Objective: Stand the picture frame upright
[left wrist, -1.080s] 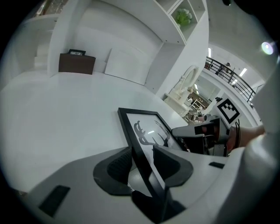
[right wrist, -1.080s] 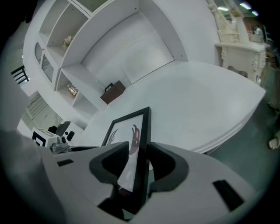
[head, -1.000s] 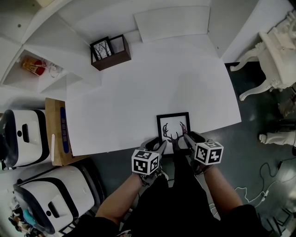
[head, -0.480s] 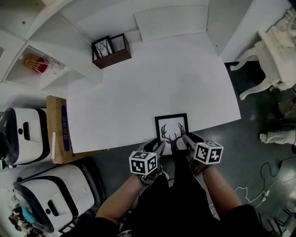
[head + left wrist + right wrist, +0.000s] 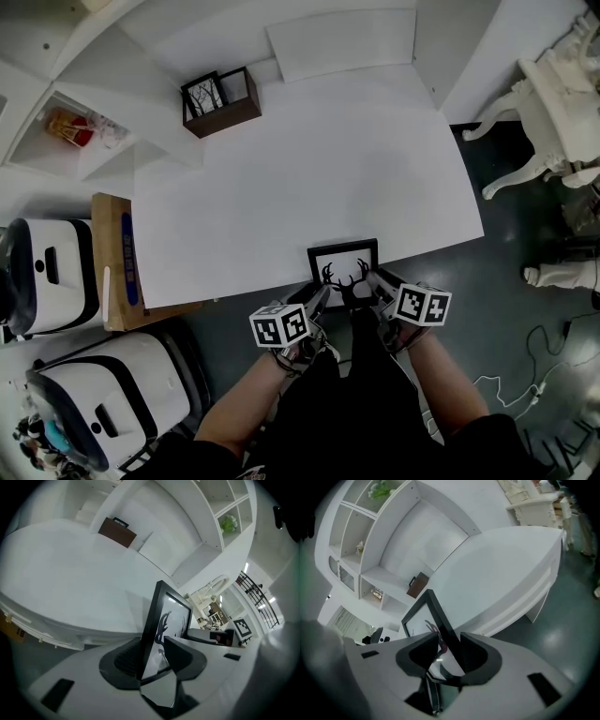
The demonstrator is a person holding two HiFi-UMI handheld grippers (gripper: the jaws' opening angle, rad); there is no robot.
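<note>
**Both grippers on the frame.** Your left gripper (image 5: 317, 300) and right gripper (image 5: 375, 282) each gripped a lower corner of the frame (image 5: 343, 260), jaws closed on its black edge. The frame was tilted up at the near edge of the table (image 5: 300, 169), its antler print facing you. A brown box (image 5: 223, 103) sat well apart, at the far left corner.

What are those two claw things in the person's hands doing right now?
Left gripper: closed on the black rectangular picture frame with the antler print.
Right gripper: closed on the same frame, at its other side.
</note>
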